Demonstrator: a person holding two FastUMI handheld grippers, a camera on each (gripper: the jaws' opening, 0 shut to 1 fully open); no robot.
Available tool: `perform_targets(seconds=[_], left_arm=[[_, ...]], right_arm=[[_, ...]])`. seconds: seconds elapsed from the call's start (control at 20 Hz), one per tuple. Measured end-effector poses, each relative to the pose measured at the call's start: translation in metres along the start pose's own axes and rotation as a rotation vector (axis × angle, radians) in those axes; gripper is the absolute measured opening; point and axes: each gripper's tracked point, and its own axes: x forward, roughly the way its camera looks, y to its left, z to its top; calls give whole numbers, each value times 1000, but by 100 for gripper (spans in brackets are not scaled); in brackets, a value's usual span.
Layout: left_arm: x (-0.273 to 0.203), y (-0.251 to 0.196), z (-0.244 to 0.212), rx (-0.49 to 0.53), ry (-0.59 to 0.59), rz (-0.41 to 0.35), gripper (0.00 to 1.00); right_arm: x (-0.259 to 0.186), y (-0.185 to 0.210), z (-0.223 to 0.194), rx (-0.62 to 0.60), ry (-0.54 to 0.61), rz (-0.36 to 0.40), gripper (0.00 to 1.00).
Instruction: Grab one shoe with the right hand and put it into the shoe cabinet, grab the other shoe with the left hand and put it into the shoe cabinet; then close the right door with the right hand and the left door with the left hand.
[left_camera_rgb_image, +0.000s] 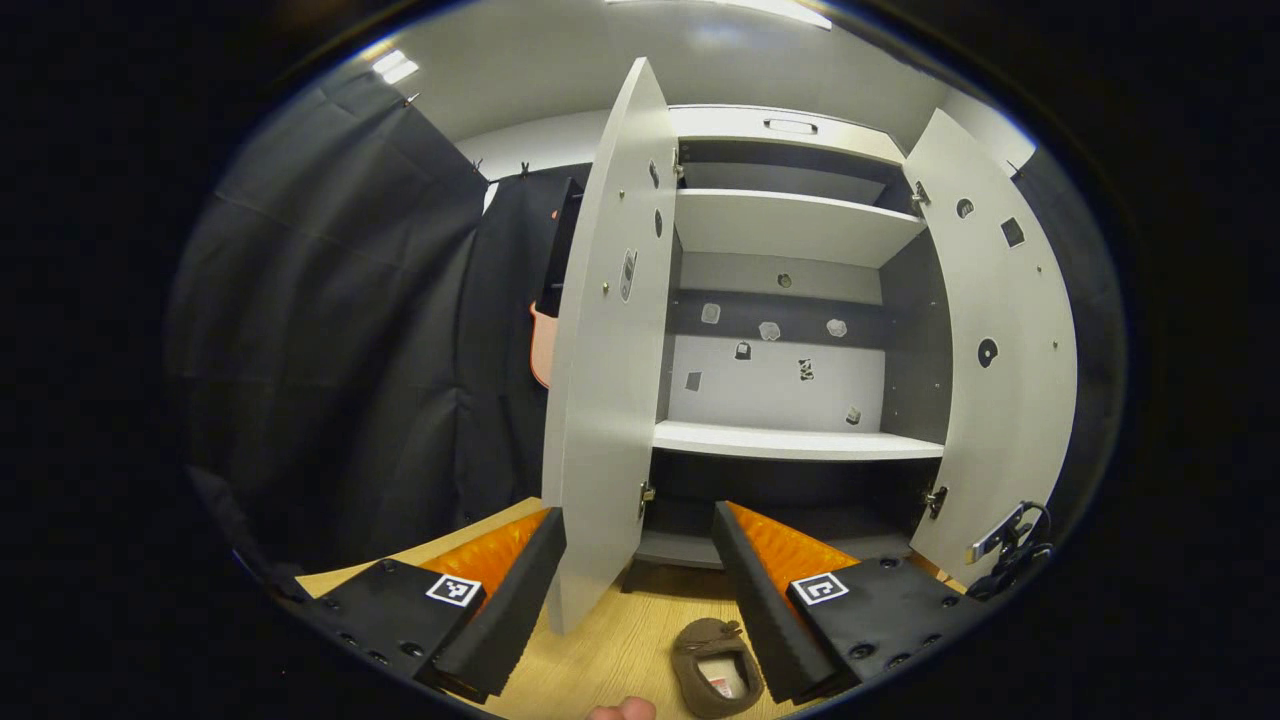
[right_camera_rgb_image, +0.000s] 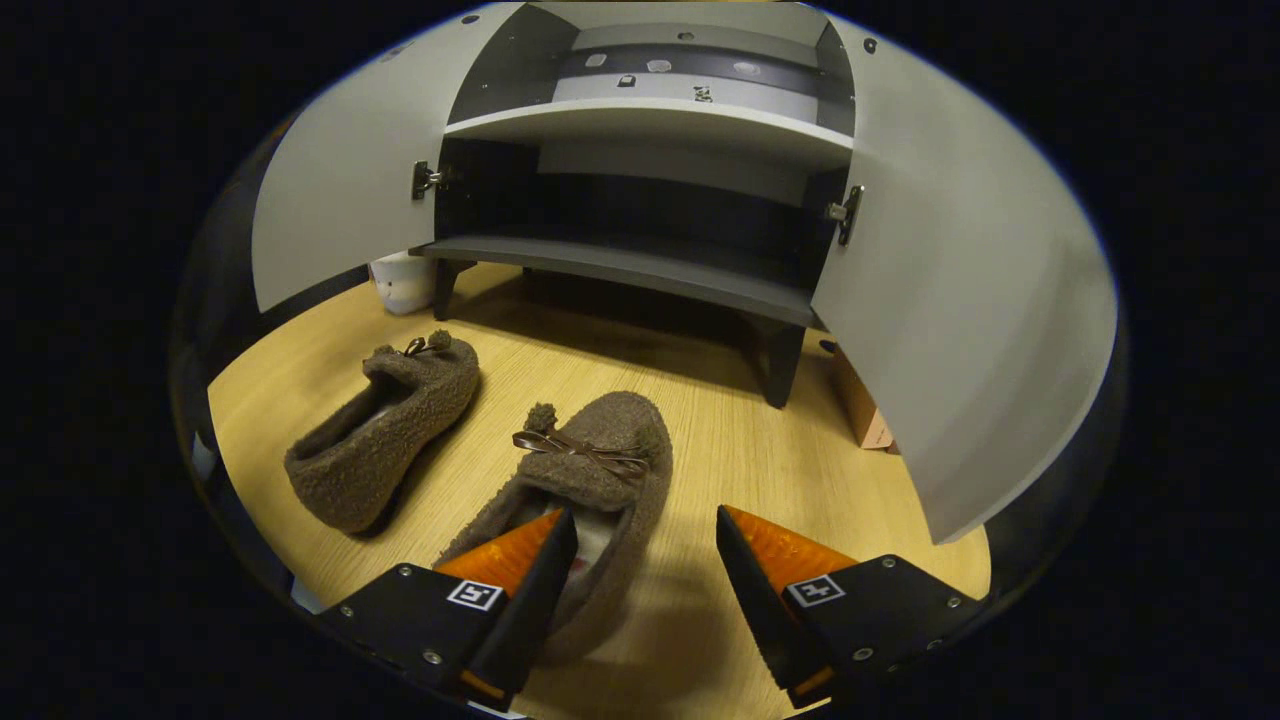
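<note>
Right gripper view, nearest first: right gripper (right_camera_rgb_image: 640, 560) low over the wood floor (right_camera_rgb_image: 760, 470), jaws spread wide, gripping nothing. One finger sits inside the opening of the near shoe (right_camera_rgb_image: 600, 470), the other is out over bare floor beside that shoe's side wall, so the wall lies between the jaws. No squeeze yet. Near shoe is a fuzzy brown slipper with a bow (right_camera_rgb_image: 580, 450), toe pointing toward the cabinet. Second shoe (right_camera_rgb_image: 385, 430), same kind, lies apart on the floor, also outside the cabinet.

Farther off: shoe cabinet (right_camera_rgb_image: 640, 260), both doors swung open, bottom shelf dark and looks empty, standing on short legs.

Left gripper view: left gripper (left_camera_rgb_image: 640, 570) held up facing the open cabinet, jaws apart, empty. Left door (left_camera_rgb_image: 610, 350) edge-on right between its fingers, right door (left_camera_rgb_image: 1000, 370) open wide. One slipper (left_camera_rgb_image: 715, 665) on the floor just under it, a fingertip at the bottom edge.

Step in hand, my read: right-hand grab of the first shoe. To do it well, bring the outer finger in until both pinch the side wall, deep enough to catch the firm rim, not just fluff. The shoe is soft, so expect it to sag; lift level, clear the bottom shelf's front edge, then pass between the doors without nudging the right door.
</note>
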Motion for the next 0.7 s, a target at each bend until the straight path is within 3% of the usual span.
perform_targets(seconds=[0.2, 0.3, 0.45, 0.55, 0.65, 0.7], left_arm=[[-1, 5, -1, -4, 4, 4, 97], [-2, 8, -1, -4, 5, 7, 97], [-3, 15, -2, -9, 8, 20, 97], [-5, 19, -4, -15, 14, 29, 97], [-7, 23, -4, -18, 14, 35, 97], [-7, 26, -4, -18, 14, 37, 97]], right_arm=[[35, -8, -1, 4, 34, -35, 81], [48, -9, -9, 5, 78, -30, 70], [58, 0, -5, 21, 71, 21, 46], [60, -7, 2, 24, 49, -10, 22], [66, -3, 9, 59, 42, 6, 6], [68, 2, 14, 74, 27, 16, 6]])
